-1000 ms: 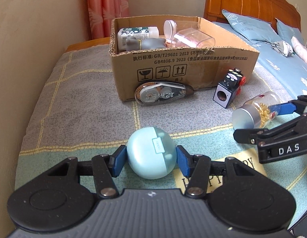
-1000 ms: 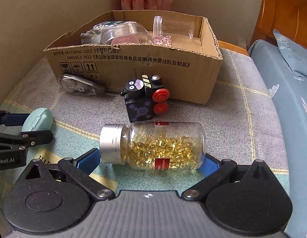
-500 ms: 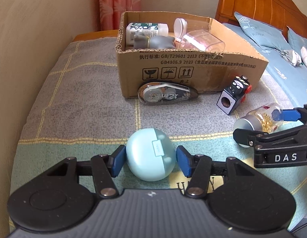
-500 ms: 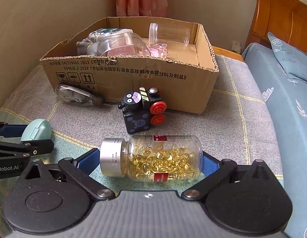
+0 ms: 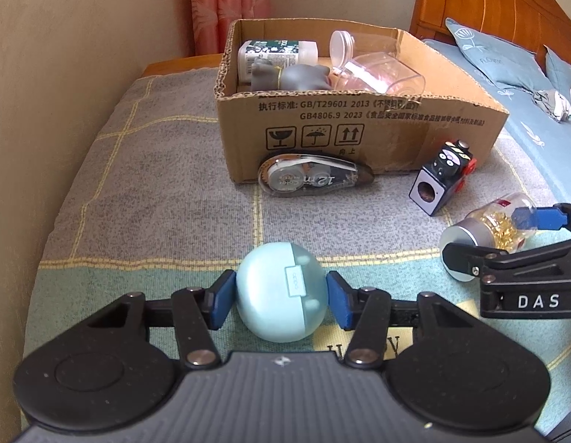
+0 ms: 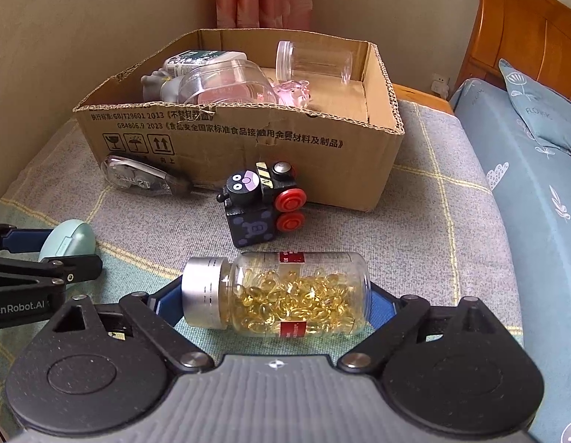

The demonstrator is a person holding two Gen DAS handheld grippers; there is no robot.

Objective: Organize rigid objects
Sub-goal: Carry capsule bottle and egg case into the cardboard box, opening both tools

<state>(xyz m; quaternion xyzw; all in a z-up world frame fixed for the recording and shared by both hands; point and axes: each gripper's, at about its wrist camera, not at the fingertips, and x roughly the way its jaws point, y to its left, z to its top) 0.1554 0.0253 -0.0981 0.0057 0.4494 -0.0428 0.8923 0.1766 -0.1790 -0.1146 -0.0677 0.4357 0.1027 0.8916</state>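
- Left gripper (image 5: 281, 298) pinches the pale blue earbud case (image 5: 281, 291) between its blue pads, low over the blanket (image 5: 156, 199)
- Right gripper (image 6: 276, 304) clamps the capsule bottle (image 6: 285, 295) end to end, lying sideways
- Only the right view shows the bare floor at the right end of the cardboard box (image 6: 248, 147)
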